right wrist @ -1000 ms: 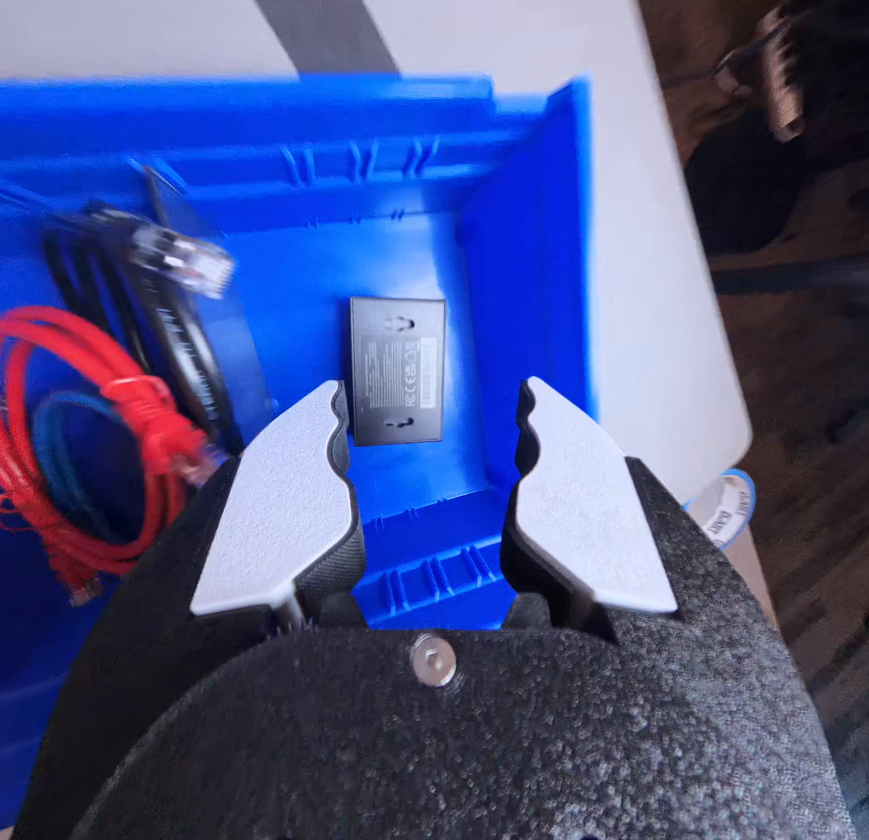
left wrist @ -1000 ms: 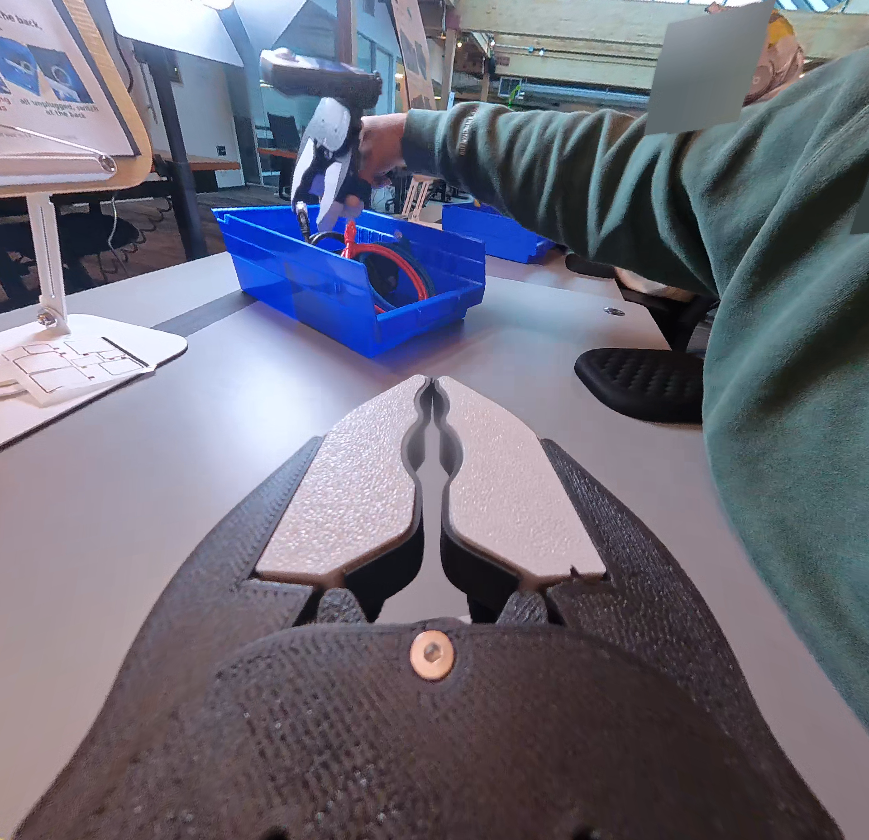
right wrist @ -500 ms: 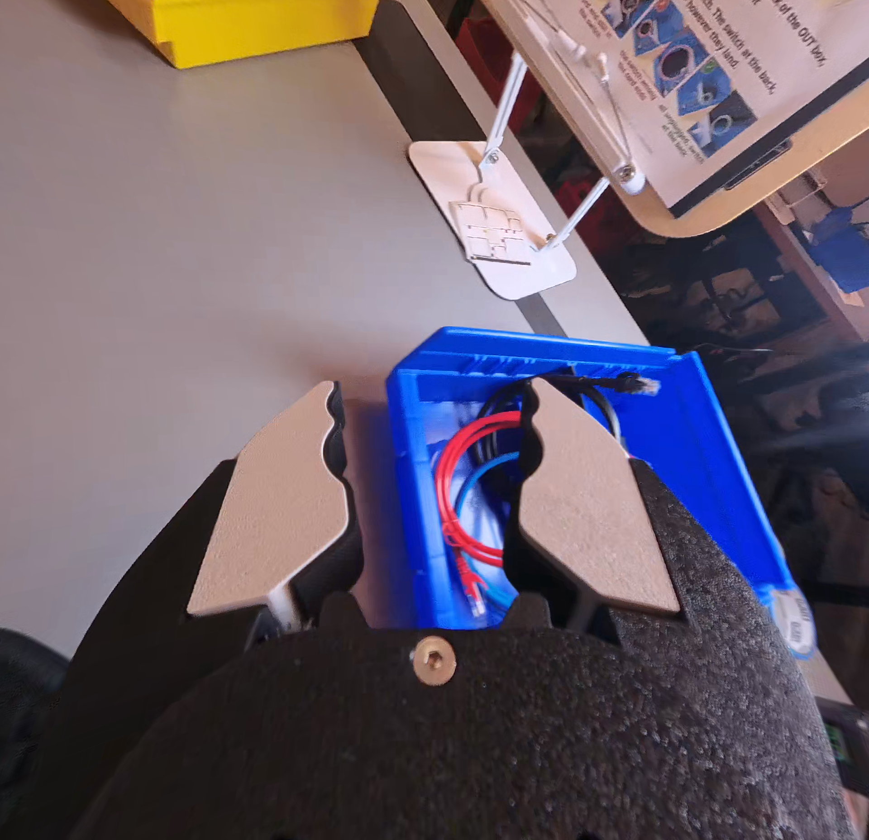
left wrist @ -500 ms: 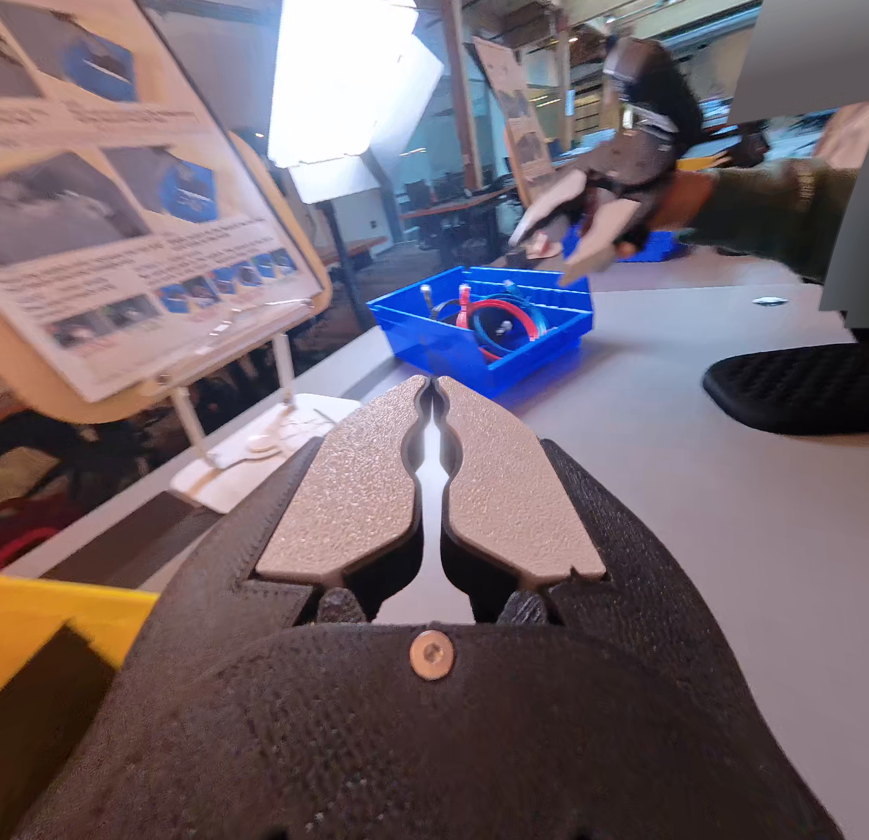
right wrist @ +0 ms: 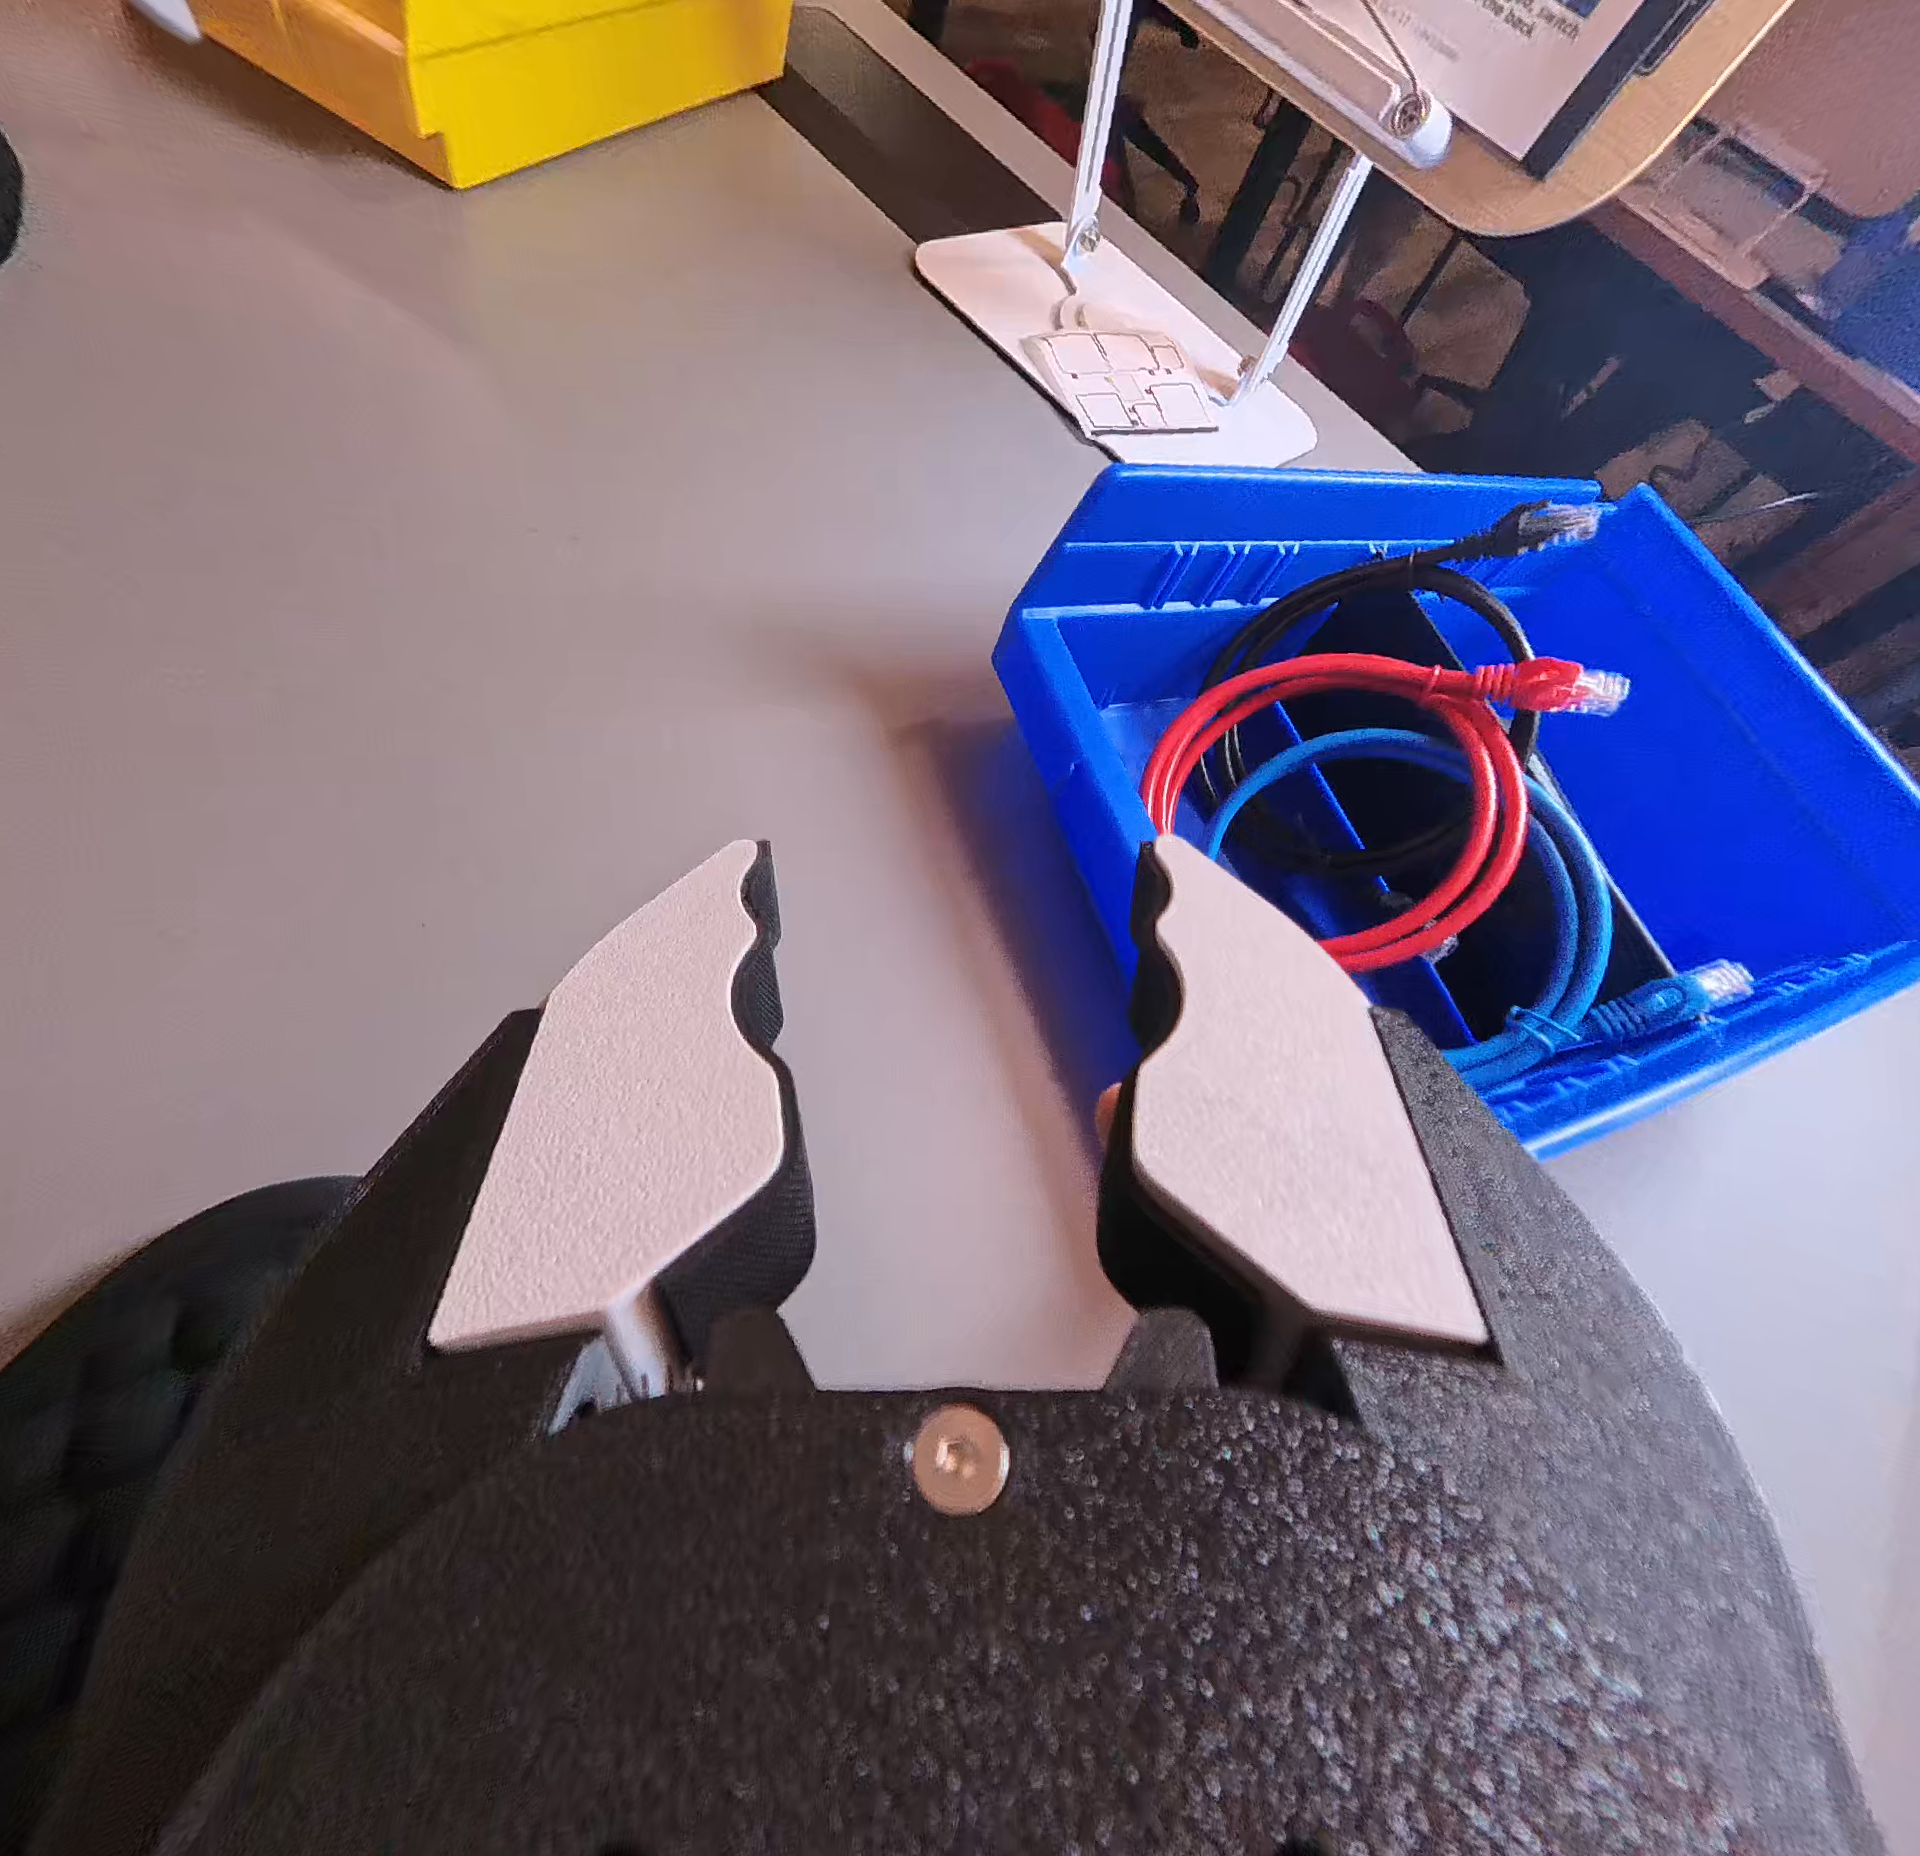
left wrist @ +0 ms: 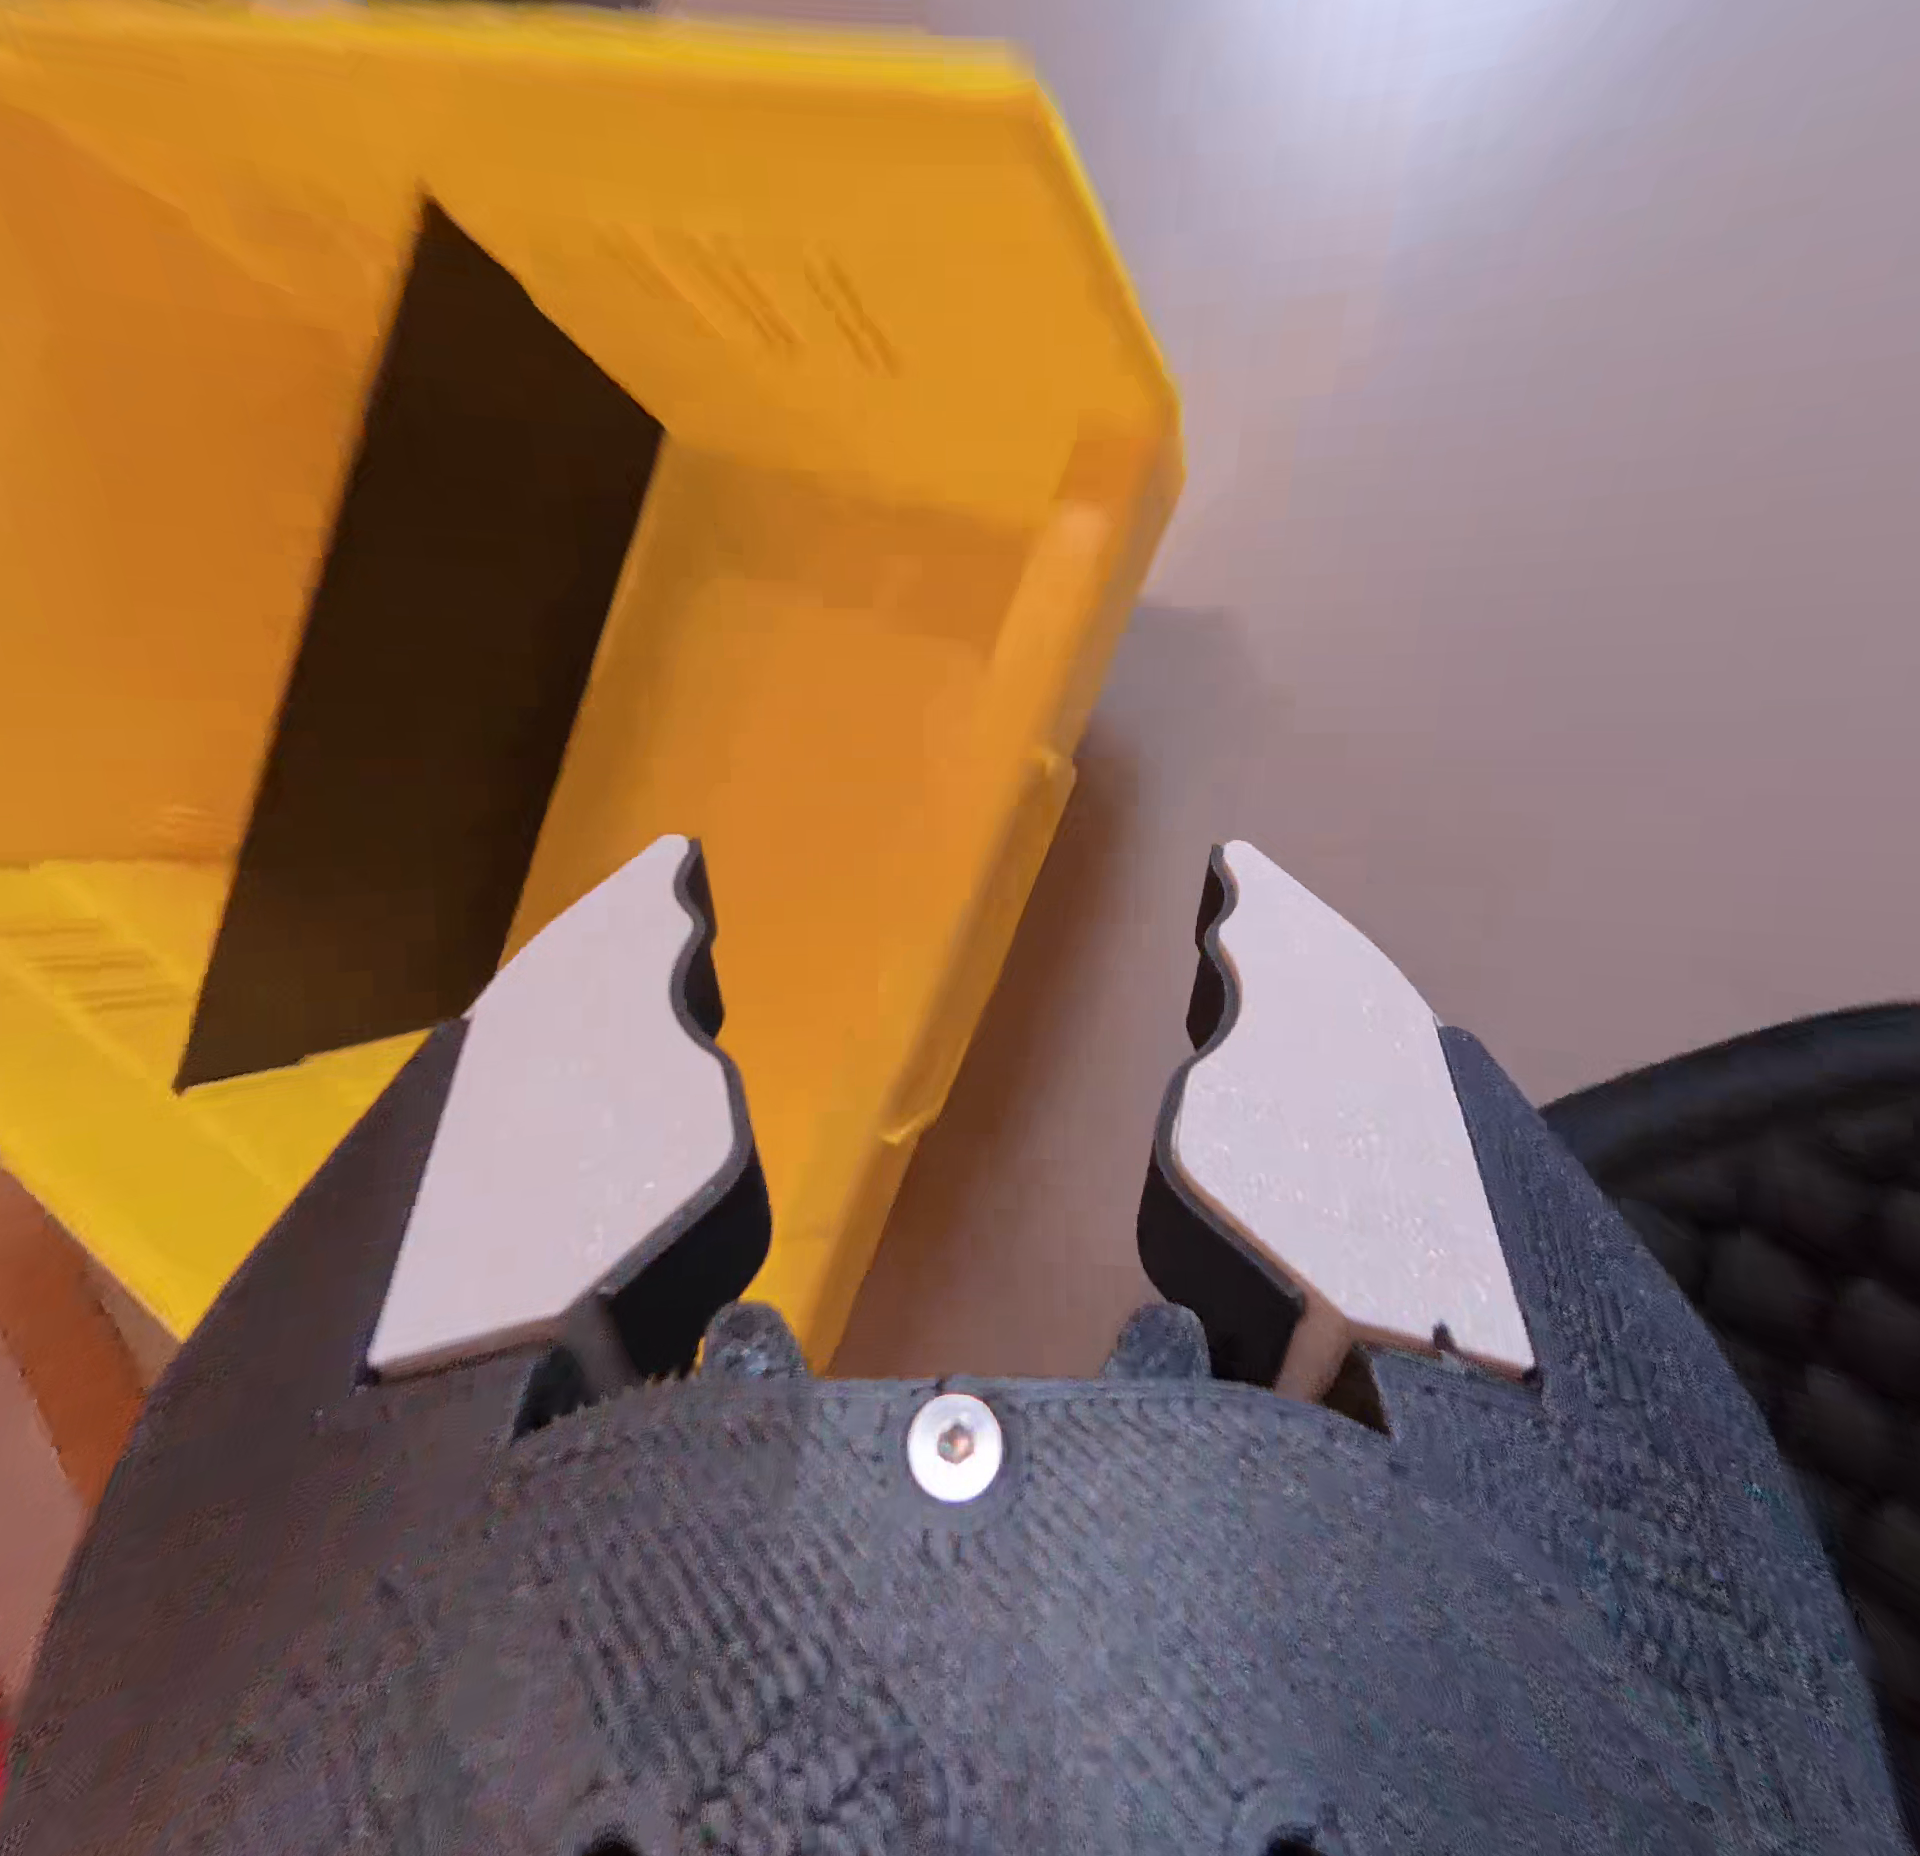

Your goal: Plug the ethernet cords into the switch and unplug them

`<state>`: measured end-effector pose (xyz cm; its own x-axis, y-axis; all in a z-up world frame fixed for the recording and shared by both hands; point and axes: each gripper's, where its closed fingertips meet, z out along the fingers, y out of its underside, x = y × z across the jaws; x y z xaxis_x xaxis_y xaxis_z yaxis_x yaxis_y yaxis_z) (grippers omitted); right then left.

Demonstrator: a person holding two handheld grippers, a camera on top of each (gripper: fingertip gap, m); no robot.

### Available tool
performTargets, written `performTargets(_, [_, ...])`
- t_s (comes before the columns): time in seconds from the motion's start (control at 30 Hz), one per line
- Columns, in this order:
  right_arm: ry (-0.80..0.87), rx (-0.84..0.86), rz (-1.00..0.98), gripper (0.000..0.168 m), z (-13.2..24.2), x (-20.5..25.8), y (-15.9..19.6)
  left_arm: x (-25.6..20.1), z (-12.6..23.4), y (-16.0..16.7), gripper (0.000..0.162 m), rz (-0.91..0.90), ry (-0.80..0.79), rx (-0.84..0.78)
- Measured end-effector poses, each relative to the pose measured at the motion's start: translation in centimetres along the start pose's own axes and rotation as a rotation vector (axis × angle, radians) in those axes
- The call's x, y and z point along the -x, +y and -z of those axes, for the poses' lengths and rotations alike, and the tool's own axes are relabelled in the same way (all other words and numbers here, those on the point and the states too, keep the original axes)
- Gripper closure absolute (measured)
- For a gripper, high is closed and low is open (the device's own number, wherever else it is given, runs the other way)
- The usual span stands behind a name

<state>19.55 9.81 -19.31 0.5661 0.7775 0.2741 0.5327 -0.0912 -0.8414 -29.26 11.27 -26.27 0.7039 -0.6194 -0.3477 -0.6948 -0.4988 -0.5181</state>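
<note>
Cords all unplugged: black cord (right wrist: pixel 1382 601), red cord (right wrist: pixel 1455 767), blue cord (right wrist: pixel 1558 933) coiled in blue bin (right wrist: pixel 1766 767) on desk (right wrist: pixel 520 559); switch not visible. Left gripper (left wrist: pixel 956 933) empty, fingers spread over yellow bin (left wrist: pixel 831 456); right gripper (right wrist: pixel 951 933) empty, fingers apart beside blue bin. Judged: plugging not started

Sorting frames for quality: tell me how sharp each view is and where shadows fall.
Left wrist view: yellow bin smeared by motion blur, own tongs sharp. Right wrist view: mostly crisp, cords clear; blue bin casts a soft shadow on the table.
</note>
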Motion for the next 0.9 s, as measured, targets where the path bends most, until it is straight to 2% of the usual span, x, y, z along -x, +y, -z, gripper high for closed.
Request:
performTargets(0.03, [0.003, 0.003, 0.001, 0.102, 0.1, -0.1, 0.1, 0.2, -0.7, 1.2, 0.074, -0.033, -0.008, 0.076])
performTargets(0.1, [0.004, 0.015, 0.013, 0.103, 0.1, -0.1, 0.4, 0.3, -2.0, 3.3, 0.088, -0.084, 0.009, 0.202])
performTargets(0.17, [0.012, 0.032, 0.026, 0.104, -0.1, -0.3, 0.7, 0.6, -2.9, 4.0, 0.121, -0.121, 0.012, 0.237])
performTargets(0.23, [0.017, 0.046, 0.034, 0.106, -0.2, -0.5, 1.0, 0.1, -3.0, 3.7, 0.131, -0.192, 0.042, 0.239])
performTargets(0.37, [0.04, 0.095, 0.057, 0.11, -0.4, -0.8, 2.1, -2.7, -2.7, 2.1, 0.134, -0.264, 0.024, 0.225])
performTargets(0.53, [0.104, 0.18, 0.091, 0.11, -0.8, -1.5, 3.5, -9.7, -1.2, -0.4, 0.134, -0.403, 0.114, 0.123])
performTargets(0.67, [0.274, 0.187, 0.056, 0.111, 0.0, -4.5, 3.1, -14.8, -0.8, -3.5, 0.133, -0.539, 0.169, 0.038])
performTargets(0.8, [0.519, 0.179, -0.178, 0.113, 1.7, -9.4, 4.3, -17.7, -1.9, -7.3, 0.132, -0.617, 0.208, -0.031])
performTargets(0.87, [0.573, 0.151, -0.327, 0.111, 1.7, -11.8, 5.5, -17.6, -3.1, -9.1, 0.131, -0.627, 0.193, -0.052])
performTargets(0.9, [0.55, 0.145, -0.408, 0.111, 1.0, -12.5, 6.3, -17.2, -3.8, -9.9, 0.129, -0.609, 0.173, -0.058])
